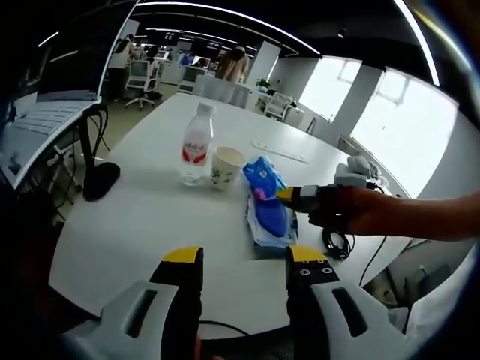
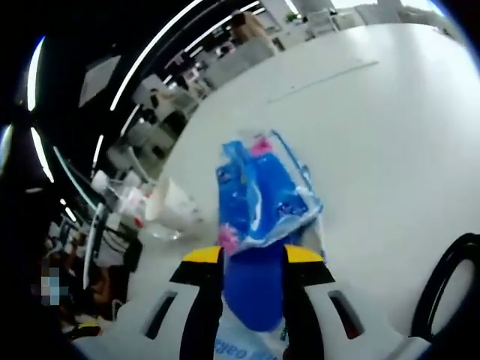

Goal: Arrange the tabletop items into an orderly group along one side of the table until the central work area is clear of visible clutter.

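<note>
Left gripper view shows a crinkled blue plastic packet with a pink patch lying on a flat blue-and-white pack on the white tabletop, right of centre. The right gripper, held by a person's hand, reaches in from the right with its yellow tip at the packet. Just left of the packet stands a white paper cup with a green print, and beside it a clear plastic water bottle with a red label. The left gripper hovers near the close edge, jaws spread with nothing between them. A black cable coils at the right edge.

Right gripper view: its jaws are pinched on the blue pack beneath the packet, with the cup to the left.
</note>
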The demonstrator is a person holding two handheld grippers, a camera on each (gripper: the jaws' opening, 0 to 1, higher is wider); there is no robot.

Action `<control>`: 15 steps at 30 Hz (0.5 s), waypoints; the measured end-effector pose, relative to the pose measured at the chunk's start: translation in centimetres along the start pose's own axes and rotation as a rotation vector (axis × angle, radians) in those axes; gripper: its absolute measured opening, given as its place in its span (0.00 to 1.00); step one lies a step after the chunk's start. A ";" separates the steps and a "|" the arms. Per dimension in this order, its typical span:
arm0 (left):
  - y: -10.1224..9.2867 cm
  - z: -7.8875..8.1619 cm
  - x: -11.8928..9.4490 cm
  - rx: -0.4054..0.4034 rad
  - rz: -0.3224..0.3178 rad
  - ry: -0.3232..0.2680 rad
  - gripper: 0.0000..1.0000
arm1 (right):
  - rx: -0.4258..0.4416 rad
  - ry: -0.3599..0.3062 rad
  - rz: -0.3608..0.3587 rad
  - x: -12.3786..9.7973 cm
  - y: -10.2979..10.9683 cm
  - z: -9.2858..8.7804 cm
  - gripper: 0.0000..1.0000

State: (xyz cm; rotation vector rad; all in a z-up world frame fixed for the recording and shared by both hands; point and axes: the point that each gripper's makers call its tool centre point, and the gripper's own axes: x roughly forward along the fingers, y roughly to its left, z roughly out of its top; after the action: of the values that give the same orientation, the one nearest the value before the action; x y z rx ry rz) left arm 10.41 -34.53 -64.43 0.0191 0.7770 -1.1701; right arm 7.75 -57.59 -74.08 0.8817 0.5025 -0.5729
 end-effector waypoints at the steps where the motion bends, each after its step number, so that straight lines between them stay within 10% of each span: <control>1: 0.0 0.0 0.0 -0.003 0.000 -0.001 0.43 | 0.008 0.003 0.001 0.2 0.0 0.0 0.28; 15: 0.3 -0.8 -0.2 -0.040 0.006 0.000 0.42 | 0.071 0.006 -0.045 -0.4 -1.9 -0.1 0.04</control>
State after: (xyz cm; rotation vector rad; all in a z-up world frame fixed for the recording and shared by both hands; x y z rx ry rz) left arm 10.18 -33.93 -65.05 -0.0117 0.7991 -1.1486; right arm 6.21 -58.37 -74.92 0.9421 0.5107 -0.6326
